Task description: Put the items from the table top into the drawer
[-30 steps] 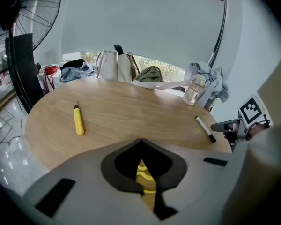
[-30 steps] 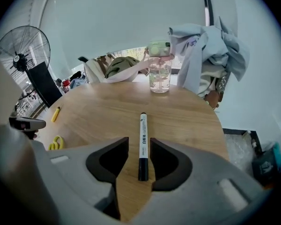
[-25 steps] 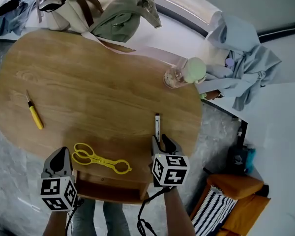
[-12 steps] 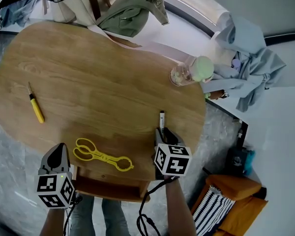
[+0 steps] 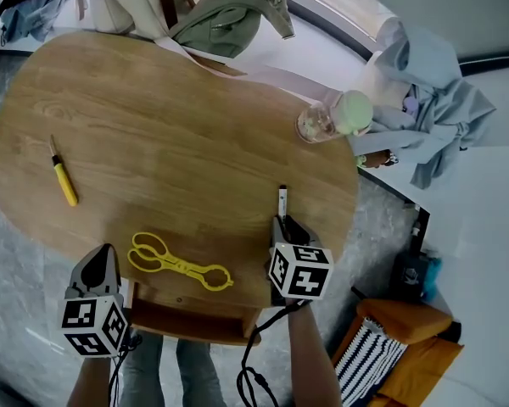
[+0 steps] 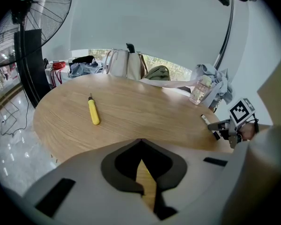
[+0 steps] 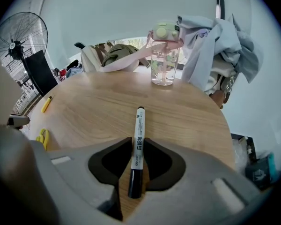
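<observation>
Low in the head view, both my grippers sit at the near edge of the wooden table (image 5: 170, 117), each pointing steeply down and away from me. My right gripper (image 5: 282, 223), lower centre-right of the frame, is angled onto the tabletop with its patterned cube toward the camera. Its jaws have just been closing and now pinch the marker (image 5: 282, 198) on its white barrel, close to the black cap, with a pad touching each side. The marker lies flat on the wood and runs straight up the frame. My left gripper (image 5: 102, 259) hangs at the lower left by the table's edge, jaws brought together with nothing in them.

Counting what lies loose on the top, I see one marker, one pair of yellow tongs (image 5: 178, 265) and one small yellow-handled tool (image 5: 64, 181), three items in all. The tongs lie at the near edge between the two grippers, just above the open drawer (image 5: 187, 319) that shows under the edge at bottom centre. The yellow-handled tool is well apart from them, at the left of the frame.

One clear bottle (image 5: 318, 124) with a pale green lid stands upright near the table's right edge, up the frame from the marker. Two bags, one beige (image 5: 131, 7) and one olive green (image 5: 229, 11), sit at the top edge. A pale strap (image 5: 263, 76) runs along the far edge between the bags and the bottle. A heap of pale blue cloth (image 5: 433, 100) lies at the upper right, off the table.
</observation>
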{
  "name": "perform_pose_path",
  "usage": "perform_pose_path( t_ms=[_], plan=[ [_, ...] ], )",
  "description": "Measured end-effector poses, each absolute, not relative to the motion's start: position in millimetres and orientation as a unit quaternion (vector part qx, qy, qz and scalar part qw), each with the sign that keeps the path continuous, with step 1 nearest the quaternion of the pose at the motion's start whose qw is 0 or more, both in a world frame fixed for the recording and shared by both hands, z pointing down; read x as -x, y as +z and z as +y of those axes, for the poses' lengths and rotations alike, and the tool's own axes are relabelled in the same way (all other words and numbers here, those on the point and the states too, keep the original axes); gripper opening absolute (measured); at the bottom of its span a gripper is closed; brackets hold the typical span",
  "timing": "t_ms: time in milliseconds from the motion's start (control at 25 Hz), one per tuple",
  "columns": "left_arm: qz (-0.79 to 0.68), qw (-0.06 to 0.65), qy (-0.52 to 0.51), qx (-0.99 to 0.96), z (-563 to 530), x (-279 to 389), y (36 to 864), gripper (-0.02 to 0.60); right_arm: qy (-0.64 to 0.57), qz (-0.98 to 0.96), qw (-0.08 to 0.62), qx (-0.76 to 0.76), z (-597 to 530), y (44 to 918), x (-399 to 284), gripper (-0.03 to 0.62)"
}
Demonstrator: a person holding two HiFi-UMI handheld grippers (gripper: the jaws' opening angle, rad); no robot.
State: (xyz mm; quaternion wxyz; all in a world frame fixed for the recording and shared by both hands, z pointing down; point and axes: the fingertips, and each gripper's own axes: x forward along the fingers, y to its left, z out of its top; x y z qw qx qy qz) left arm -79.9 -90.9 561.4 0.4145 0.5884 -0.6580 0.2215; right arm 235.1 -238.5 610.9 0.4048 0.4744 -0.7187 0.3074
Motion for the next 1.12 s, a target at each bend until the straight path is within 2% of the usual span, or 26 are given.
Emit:
perform_pose_path(
  t_ms=[200, 1120],
  plan=[
    [-0.658, 0.415, 0.219, -0.589, -85, 78, 561, -0.006, 0.302, -0.72, 0.411, -0.47, -238, 612, -233, 0.072],
    [-0.691, 0.41, 0.201, -0.561, -19, 74, 552, -0.006, 0.269, -0.768, 0.422, -0.4, -169, 574, -213, 0.072]
  ],
)
